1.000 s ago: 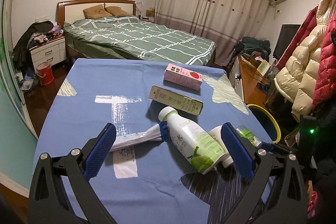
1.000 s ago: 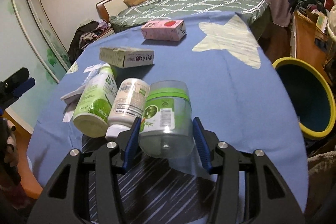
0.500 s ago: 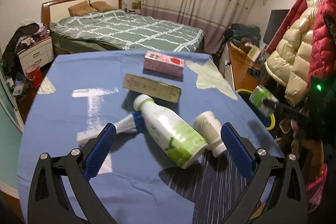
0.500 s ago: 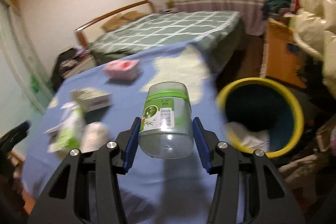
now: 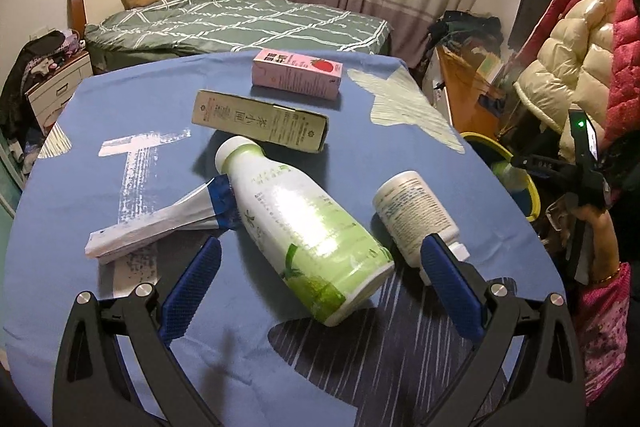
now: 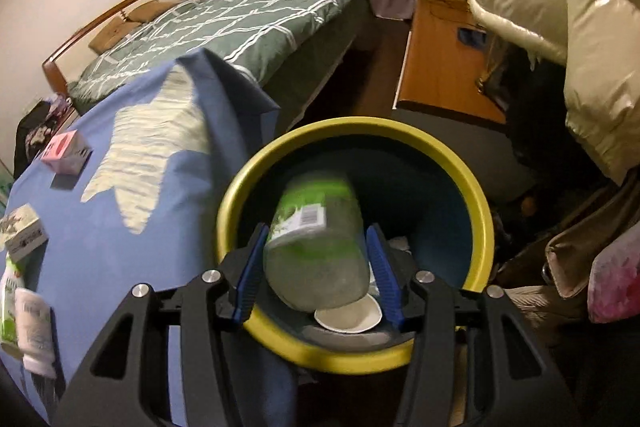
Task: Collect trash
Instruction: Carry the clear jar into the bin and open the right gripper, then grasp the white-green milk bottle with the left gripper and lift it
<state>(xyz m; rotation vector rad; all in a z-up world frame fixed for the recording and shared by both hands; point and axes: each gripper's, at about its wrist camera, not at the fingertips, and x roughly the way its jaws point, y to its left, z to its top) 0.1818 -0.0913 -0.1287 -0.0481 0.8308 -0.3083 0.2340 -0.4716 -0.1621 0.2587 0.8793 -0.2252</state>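
Right tongs (image 6: 316, 267) are over the yellow-rimmed bin (image 6: 478, 211), jaws opening; the clear jar with green label (image 6: 316, 247) sits tilted and blurred between the blue pads, and a gap shows on the right side, so the pads no longer appear to press on it. White scraps lie at the bin's bottom.

Left tongs (image 5: 320, 283) stand wide apart above the counter (image 5: 120, 99), gripping nothing. Between their pads lies the base of a white-and-green bottle (image 5: 304, 223), on its side. Just beside it to the right lies a smaller white bottle (image 5: 416, 215), its cap end touching or just behind the right pad. A white-and-blue tube (image 5: 160, 223) lies to the left, its blue end against the larger bottle. Further off are a tan carton (image 5: 260, 121) and a pink carton (image 5: 298, 75). A bed (image 5: 240, 23) stands beyond the counter.
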